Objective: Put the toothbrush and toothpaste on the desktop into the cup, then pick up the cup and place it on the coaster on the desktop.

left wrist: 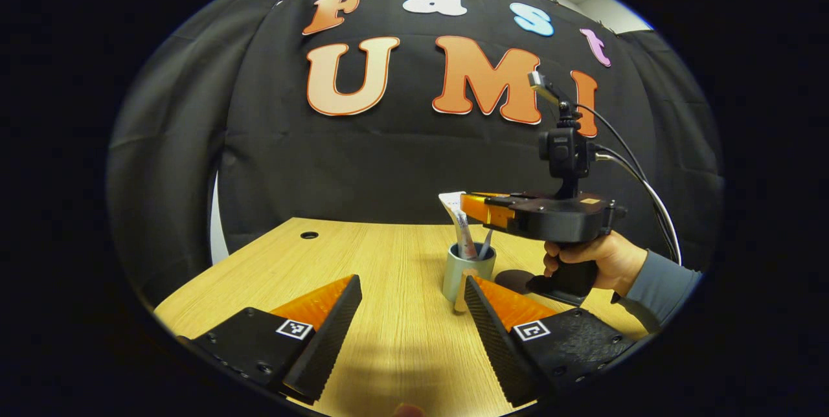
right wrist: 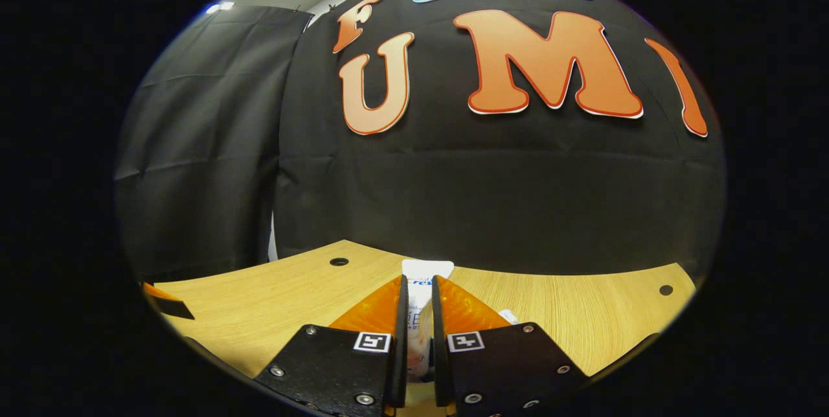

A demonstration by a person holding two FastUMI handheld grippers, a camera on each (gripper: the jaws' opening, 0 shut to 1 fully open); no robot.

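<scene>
At centre right of the left gripper view, the right gripper [left wrist: 467, 204] clamps its jaws on the toothpaste [left wrist: 461, 226], lowering it into the cup [left wrist: 467, 270] on the surface [left wrist: 388, 274], while the left gripper [left wrist: 409, 291] waits wide open and empty.

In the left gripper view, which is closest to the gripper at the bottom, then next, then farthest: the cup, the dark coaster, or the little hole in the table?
From the left gripper:
1. The cup, just ahead beside its right finger, with the toothpaste in it.
2. The coaster, behind the cup and to the right.
3. The hole, far back on the left of the table.
</scene>
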